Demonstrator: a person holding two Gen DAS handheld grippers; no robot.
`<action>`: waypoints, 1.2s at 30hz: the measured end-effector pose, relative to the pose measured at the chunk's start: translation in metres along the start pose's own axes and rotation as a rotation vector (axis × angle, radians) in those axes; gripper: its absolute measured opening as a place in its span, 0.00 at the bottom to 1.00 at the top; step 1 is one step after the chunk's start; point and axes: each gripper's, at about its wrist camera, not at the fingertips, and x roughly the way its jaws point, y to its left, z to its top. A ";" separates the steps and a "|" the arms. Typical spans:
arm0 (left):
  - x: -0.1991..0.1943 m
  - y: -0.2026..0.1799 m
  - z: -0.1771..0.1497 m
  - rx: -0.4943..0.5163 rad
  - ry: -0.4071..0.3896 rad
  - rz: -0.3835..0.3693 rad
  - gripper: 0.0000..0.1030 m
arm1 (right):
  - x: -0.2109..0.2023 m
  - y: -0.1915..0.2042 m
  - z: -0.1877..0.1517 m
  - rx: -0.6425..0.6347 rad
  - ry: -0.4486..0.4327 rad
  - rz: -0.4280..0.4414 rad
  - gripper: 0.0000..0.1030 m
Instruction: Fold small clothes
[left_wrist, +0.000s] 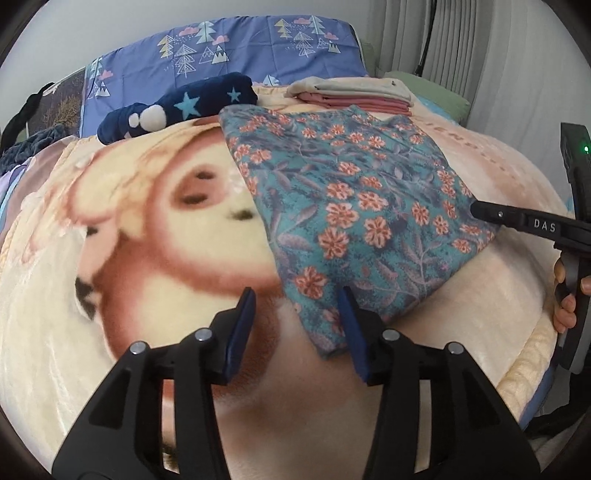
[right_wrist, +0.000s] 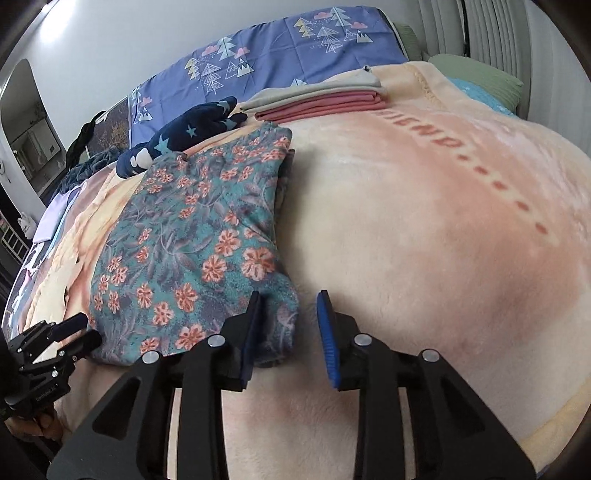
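Left wrist view: the left tool (left_wrist: 297, 314) hangs low over the bed's cream blanket (left_wrist: 110, 258) with its 2 fingers apart, gripping nothing. Its right finger lies over the near corner of the floral garment (left_wrist: 351, 206), which is folded flat on the blanket. The right tool (left_wrist: 480, 210) reaches in from the right edge, its tip over the garment's right side; whether it is apart or together cannot be told here. Beyond the garment sit a navy star-print plush (left_wrist: 192, 103) and a stack of folded clothes (left_wrist: 354, 94).

Right wrist view: the right tool (right_wrist: 290, 325) has its fingers apart, holding nothing, the left finger over the floral garment's (right_wrist: 184, 240) near right corner. The left tool (right_wrist: 79, 332) sits at the garment's near left corner, fingers spread.
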 end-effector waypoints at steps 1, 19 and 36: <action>-0.001 0.001 0.002 -0.002 -0.007 0.000 0.47 | -0.003 0.000 0.002 -0.004 -0.005 -0.004 0.31; 0.045 0.031 0.082 -0.011 -0.023 -0.016 0.61 | 0.022 0.006 0.095 -0.120 -0.061 0.106 0.51; 0.152 0.108 0.169 -0.220 0.031 -0.191 0.11 | 0.141 0.011 0.190 -0.089 0.081 0.318 0.04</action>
